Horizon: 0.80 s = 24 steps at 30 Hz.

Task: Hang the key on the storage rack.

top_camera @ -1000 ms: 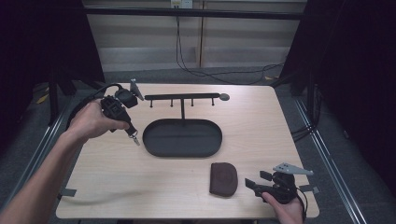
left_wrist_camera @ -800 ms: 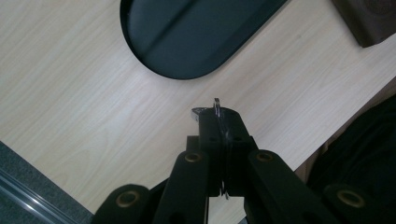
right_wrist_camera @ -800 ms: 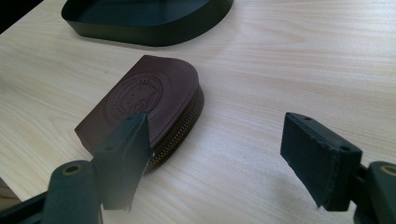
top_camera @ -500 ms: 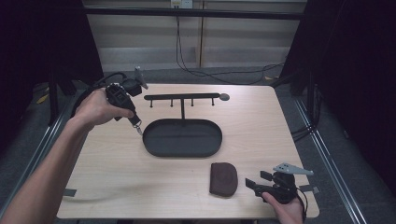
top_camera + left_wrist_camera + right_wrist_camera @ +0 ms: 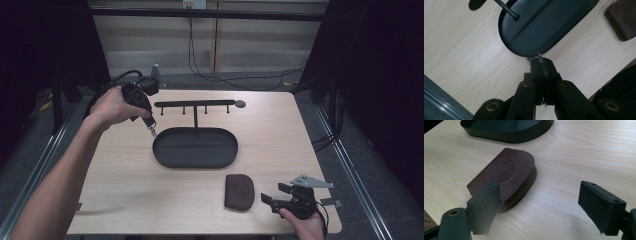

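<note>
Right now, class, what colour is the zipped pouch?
Dark brown pouch, embossed round emblem; clearest in the right gripper view.

One tray (image 5: 162,155) — one pouch (image 5: 239,191) — one rack (image 5: 195,104).

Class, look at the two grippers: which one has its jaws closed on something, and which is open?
The left gripper, held above the black tray's rim, is shut on a metal key ring. The right gripper is open beside the brown pouch.

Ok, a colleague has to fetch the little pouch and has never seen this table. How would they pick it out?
Start at the black oval tray mid-table. Just nearer the person lies the pouch, flat on the wood beside the right gripper. It is the brown, round-ended leather piece with a zip and stamped emblem.
</note>
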Each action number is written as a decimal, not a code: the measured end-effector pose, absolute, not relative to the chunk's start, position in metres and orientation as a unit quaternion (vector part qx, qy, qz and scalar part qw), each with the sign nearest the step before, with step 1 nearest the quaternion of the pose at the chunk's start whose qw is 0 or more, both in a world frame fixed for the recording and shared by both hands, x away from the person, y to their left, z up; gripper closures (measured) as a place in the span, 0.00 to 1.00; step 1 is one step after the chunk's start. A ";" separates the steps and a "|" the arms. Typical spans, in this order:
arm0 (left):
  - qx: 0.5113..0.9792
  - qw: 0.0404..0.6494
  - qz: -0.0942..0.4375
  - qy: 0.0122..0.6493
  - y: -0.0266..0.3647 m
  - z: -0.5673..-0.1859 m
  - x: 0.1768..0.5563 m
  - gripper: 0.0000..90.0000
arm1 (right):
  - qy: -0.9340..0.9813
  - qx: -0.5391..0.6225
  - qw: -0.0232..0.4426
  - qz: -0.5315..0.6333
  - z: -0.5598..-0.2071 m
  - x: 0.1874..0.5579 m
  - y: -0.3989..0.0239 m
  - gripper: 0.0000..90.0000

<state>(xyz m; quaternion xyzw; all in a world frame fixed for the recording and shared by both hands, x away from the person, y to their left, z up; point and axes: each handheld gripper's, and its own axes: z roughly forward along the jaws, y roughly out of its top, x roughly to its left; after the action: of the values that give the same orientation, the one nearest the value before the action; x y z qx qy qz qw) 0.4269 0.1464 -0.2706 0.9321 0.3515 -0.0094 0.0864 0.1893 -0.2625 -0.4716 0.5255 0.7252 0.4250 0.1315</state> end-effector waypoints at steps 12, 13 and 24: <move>0.931 0.078 -0.005 0.357 0.134 -0.276 0.445 0.99 | 0.726 0.521 0.130 0.429 -0.471 0.189 -0.263 0.19; 0.931 0.080 -0.007 0.357 0.133 -0.276 0.446 0.99 | 0.726 0.521 0.129 0.429 -0.471 0.189 -0.263 0.19; 0.927 0.075 -0.006 0.368 0.131 -0.283 0.463 0.99 | 0.727 0.520 0.129 0.430 -0.471 0.189 -0.263 0.19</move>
<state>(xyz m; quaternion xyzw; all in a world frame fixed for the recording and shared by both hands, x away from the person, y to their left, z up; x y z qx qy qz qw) 0.4628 0.1306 -0.2831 0.9268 0.3680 -0.0055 0.0751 0.1890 -0.2627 -0.4712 0.5196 0.7268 0.4304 0.1287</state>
